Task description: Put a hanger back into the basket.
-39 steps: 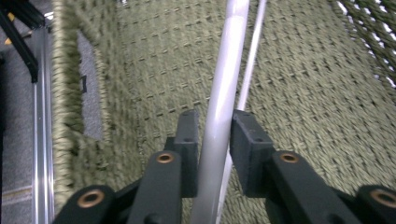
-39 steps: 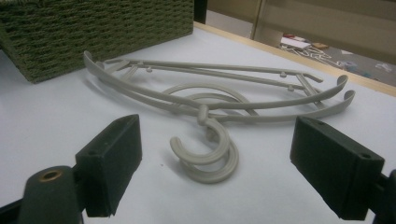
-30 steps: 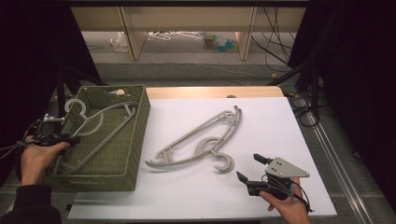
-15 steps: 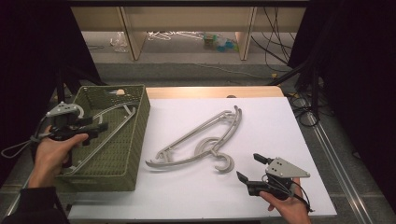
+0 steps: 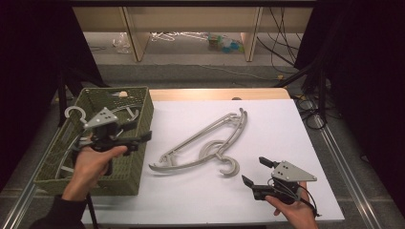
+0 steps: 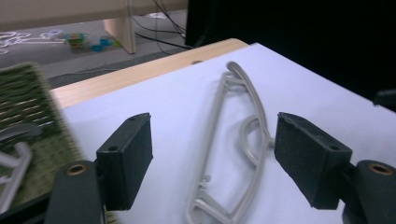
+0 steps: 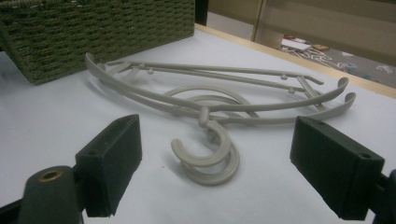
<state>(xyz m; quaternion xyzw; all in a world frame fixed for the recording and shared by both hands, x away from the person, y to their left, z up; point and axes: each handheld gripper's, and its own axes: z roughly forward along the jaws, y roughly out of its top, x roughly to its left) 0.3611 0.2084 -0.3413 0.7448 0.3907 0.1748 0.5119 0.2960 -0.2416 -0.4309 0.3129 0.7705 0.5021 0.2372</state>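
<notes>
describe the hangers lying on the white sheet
Two grey plastic hangers lie flat, stacked together, on the white sheet, beside the basket without touching it. Their curved arms and straight bars nearly coincide, and both round open hooks point toward the right claw. Neither claw touches them.

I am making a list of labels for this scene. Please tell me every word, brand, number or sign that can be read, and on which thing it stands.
None: no text can be read in these pictures.
Grey plastic hangers: no lettering visible.
Green woven basket: no tag or label.
White table sheet: blank.
Grey plates on the left gripper and right gripper: holes, no markings.
Coloured items on the floor: too small and blurred to read.
</notes>
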